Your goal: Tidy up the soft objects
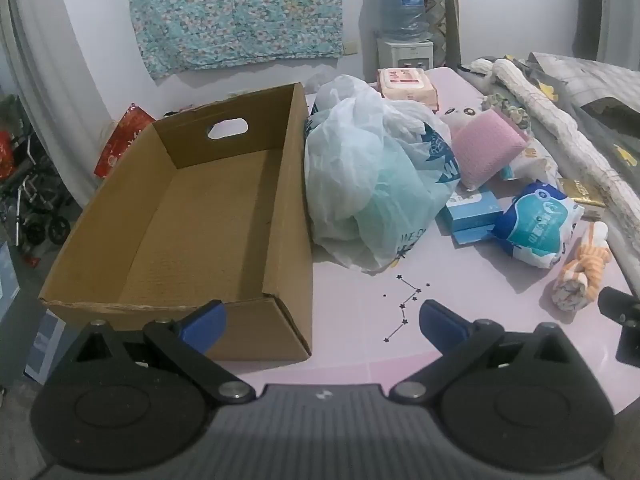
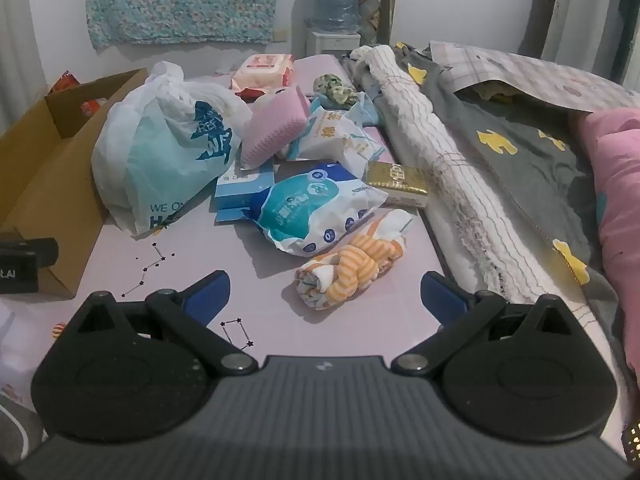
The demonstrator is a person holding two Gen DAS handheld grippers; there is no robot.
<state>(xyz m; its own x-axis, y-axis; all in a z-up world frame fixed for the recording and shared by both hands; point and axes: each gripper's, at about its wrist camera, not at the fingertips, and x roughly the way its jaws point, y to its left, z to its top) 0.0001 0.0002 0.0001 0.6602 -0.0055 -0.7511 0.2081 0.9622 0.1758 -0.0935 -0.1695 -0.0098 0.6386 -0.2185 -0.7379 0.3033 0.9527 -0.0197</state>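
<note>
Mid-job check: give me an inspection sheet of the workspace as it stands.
Surface: pink table with star print.
Job's things: cardboard box open, nothing seen inside; plastic bag beside it; pink sponge; blue tissue pack; orange striped cloth nearest the right gripper.
Clutter: gold box, wet wipes pack.
Grippers: left gripper open, empty, at the box's near corner; right gripper open, empty.
Cables: nothing seen.
Surroundings: bedding alongside the table, water dispenser, floral cloth on the wall.

The box (image 1: 224,216) is plain brown, the sponge (image 2: 276,130) pink, the rolled cloth (image 2: 352,272) orange-and-white striped, the table (image 1: 460,280) pale pink with star outlines.
</note>
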